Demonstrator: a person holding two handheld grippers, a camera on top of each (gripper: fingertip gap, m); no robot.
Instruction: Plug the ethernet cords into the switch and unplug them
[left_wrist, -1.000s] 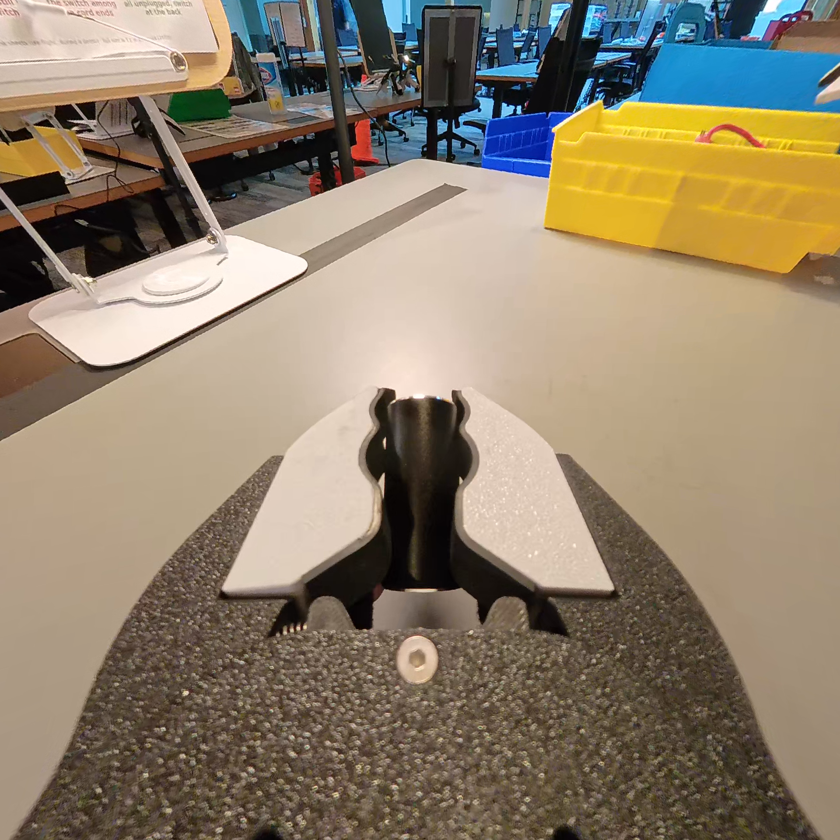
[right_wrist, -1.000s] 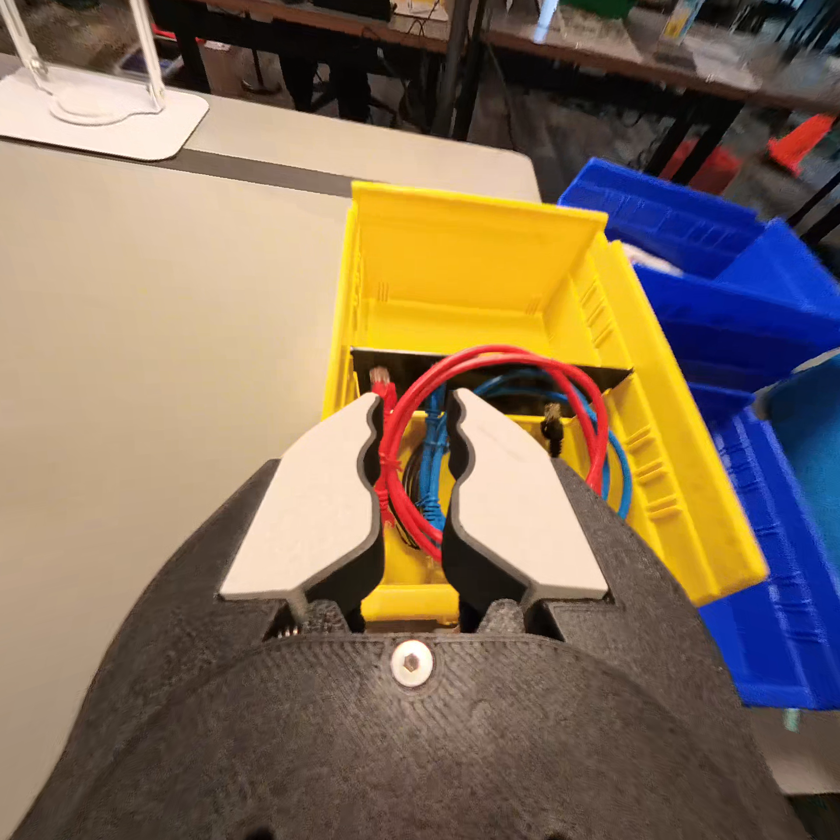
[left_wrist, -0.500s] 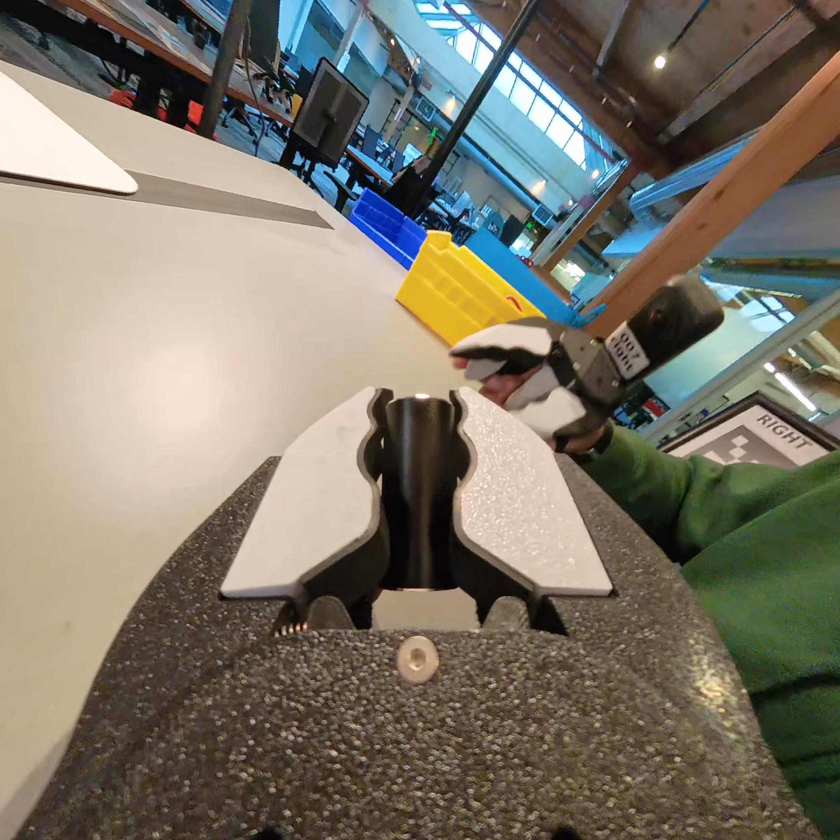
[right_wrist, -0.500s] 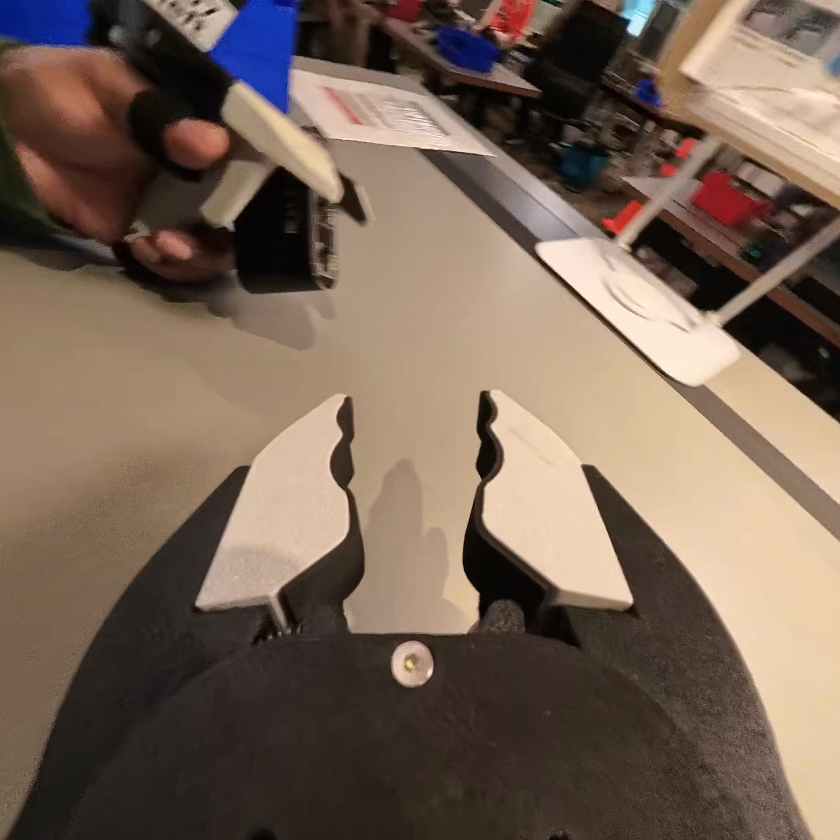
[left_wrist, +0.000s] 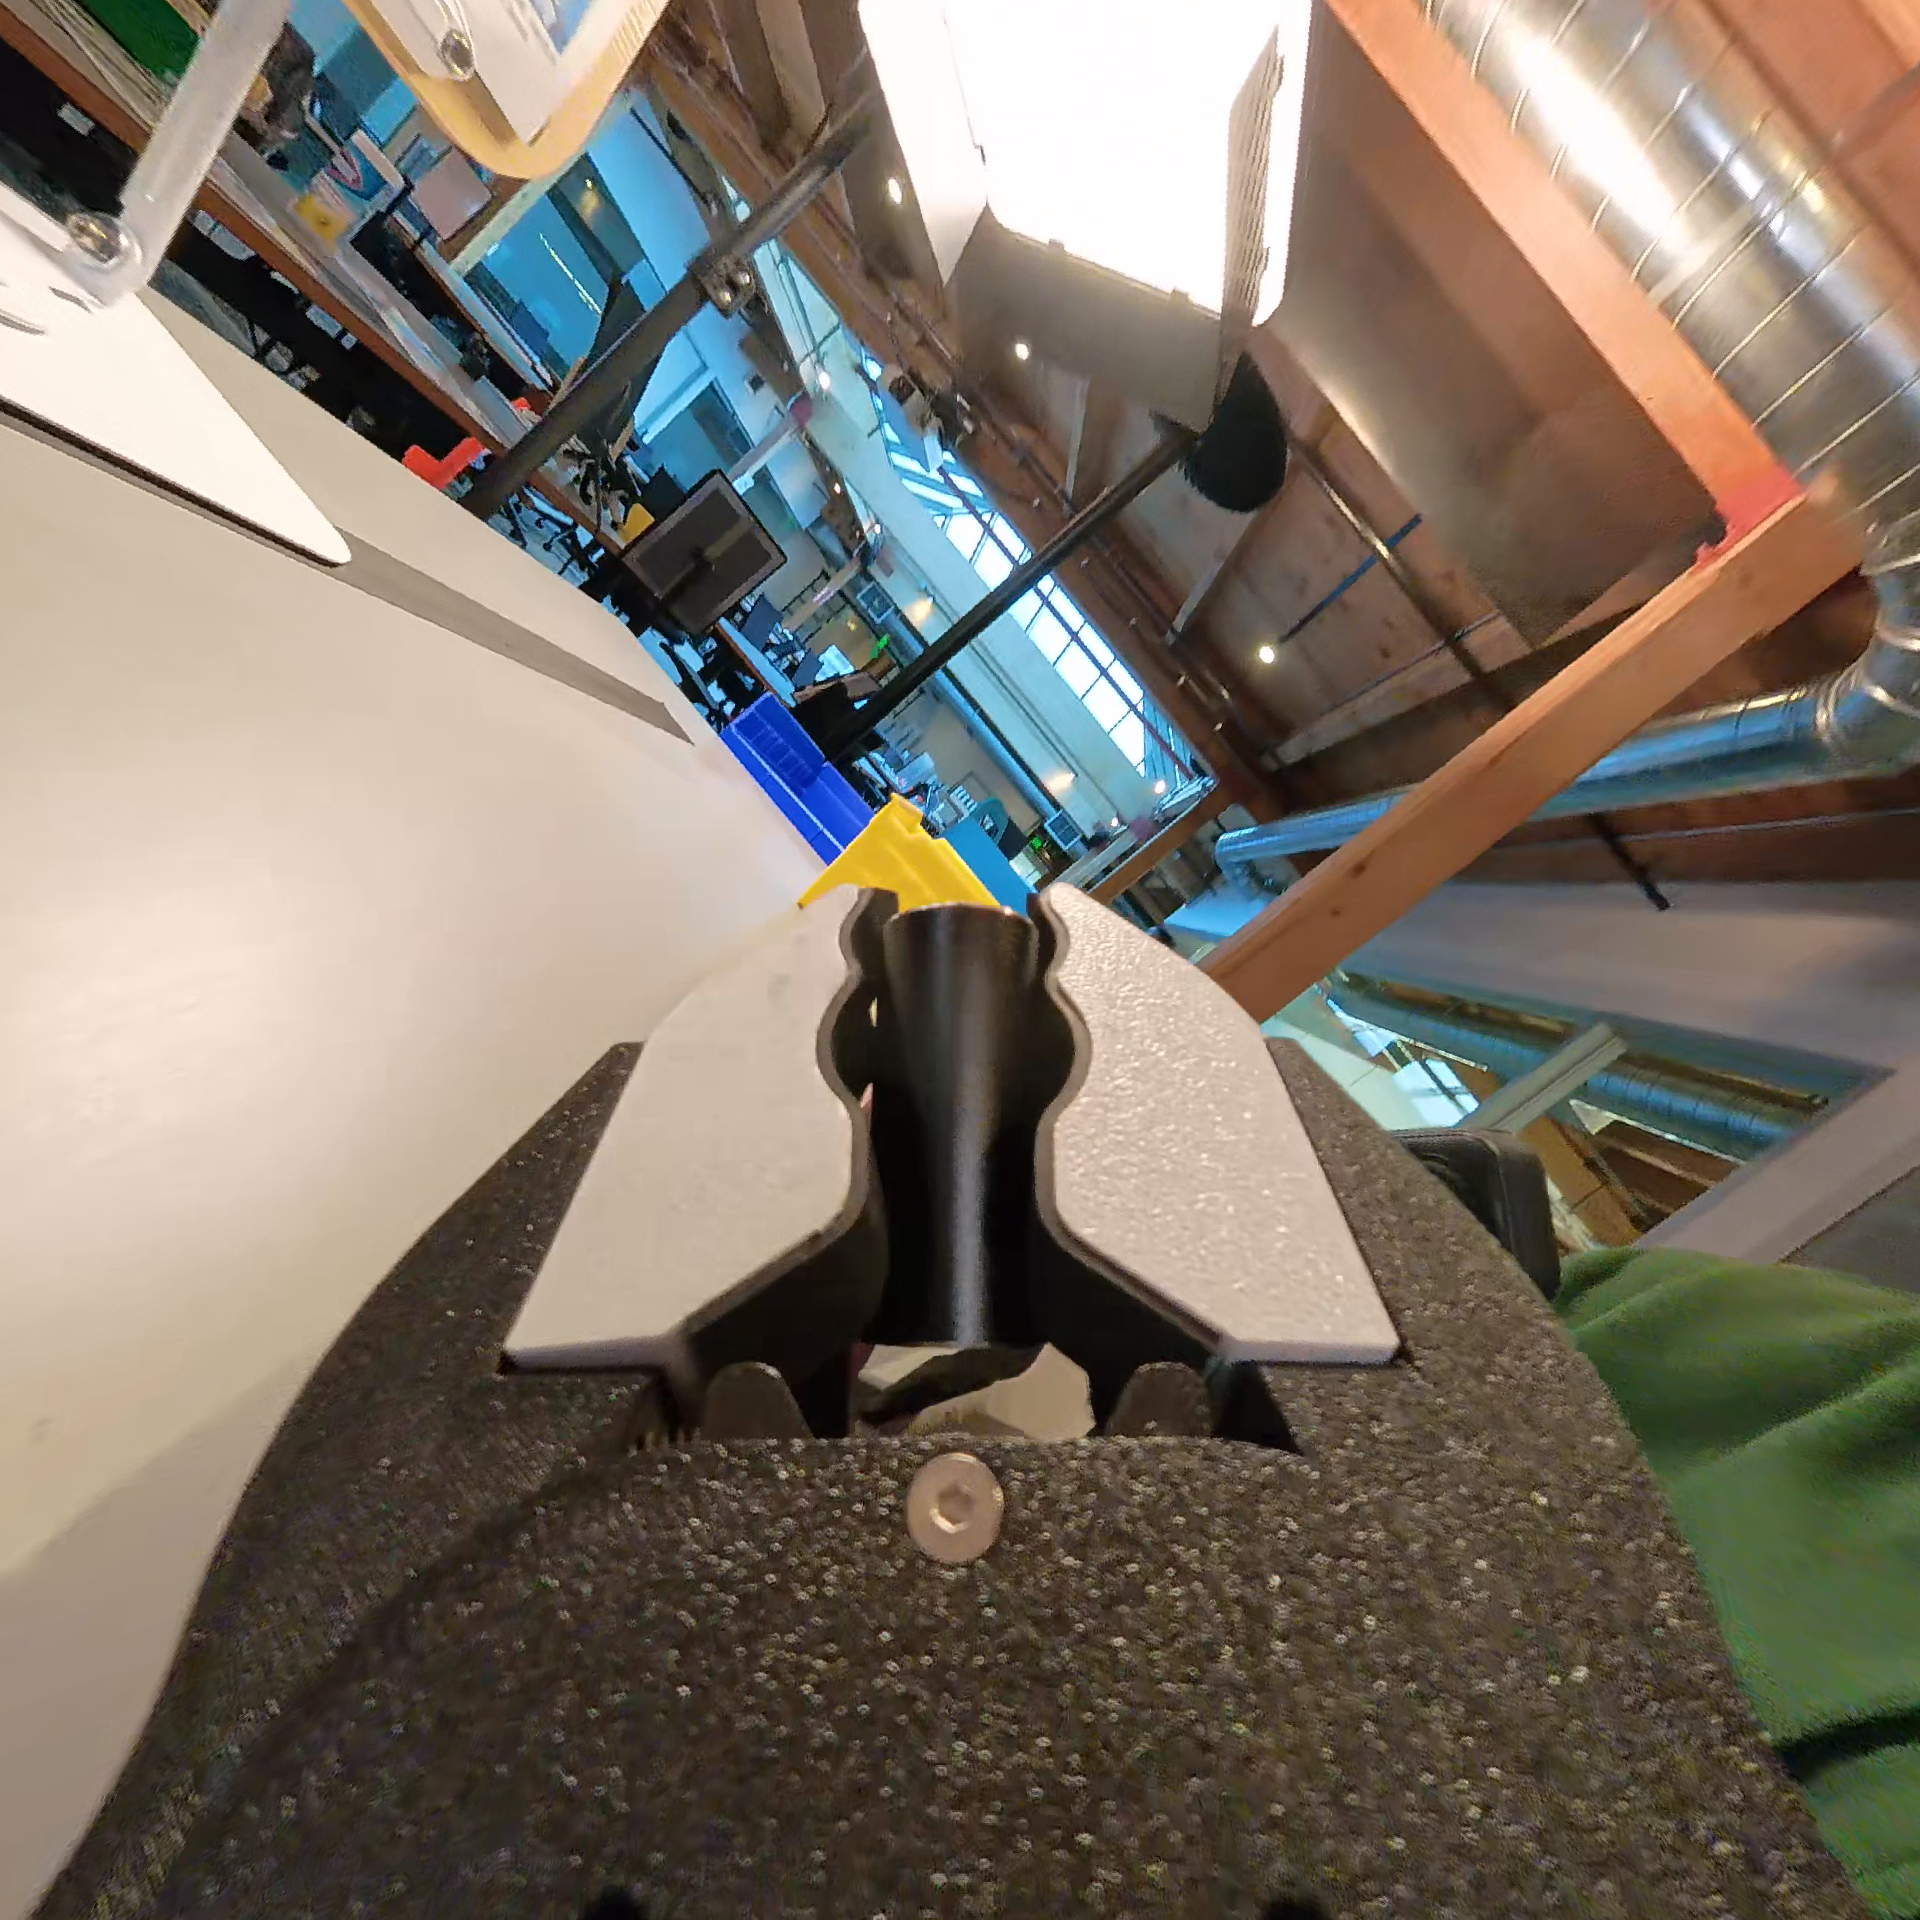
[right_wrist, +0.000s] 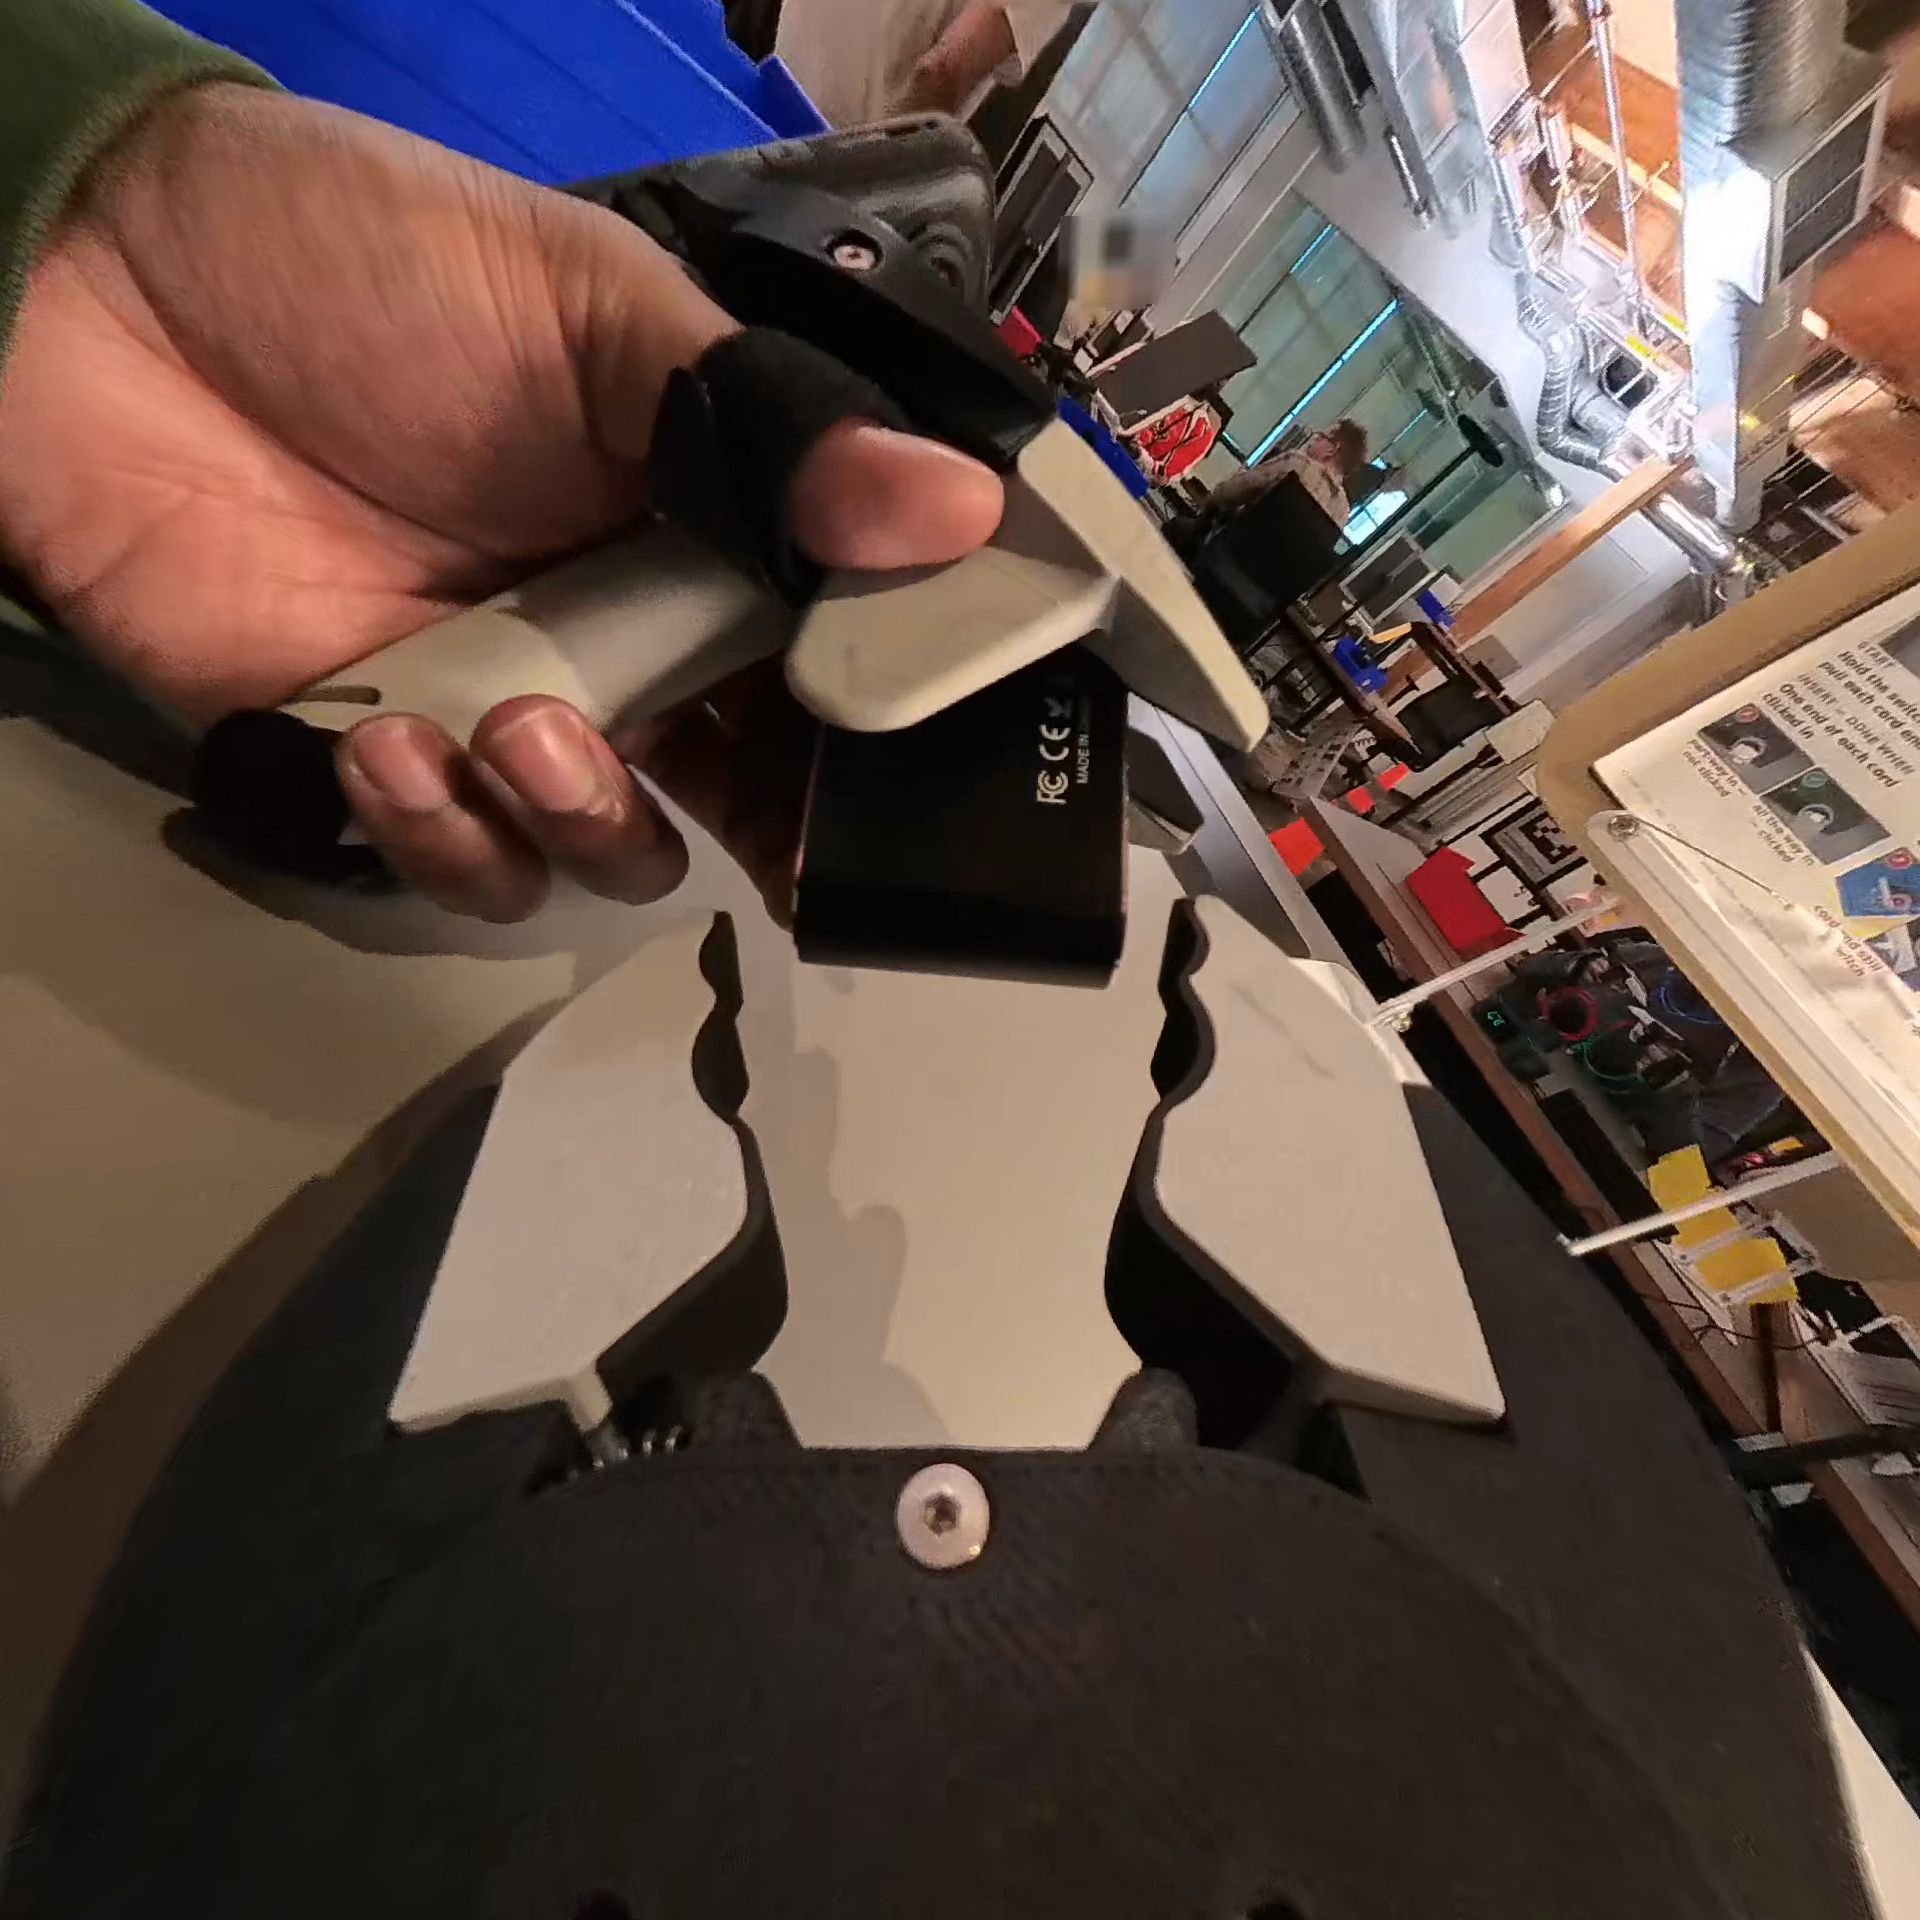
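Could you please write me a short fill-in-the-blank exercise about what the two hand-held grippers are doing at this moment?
1. The black switch is clamped in the ____ hand-held gripper.
2. The jaws of the right hand-held gripper stand ____, with nothing between them.
3. The person's sleeve is ____ in colour.

Missing words: left; open; green.

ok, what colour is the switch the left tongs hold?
Black. The switch shows best in the right wrist view, clamped in the left tongs.
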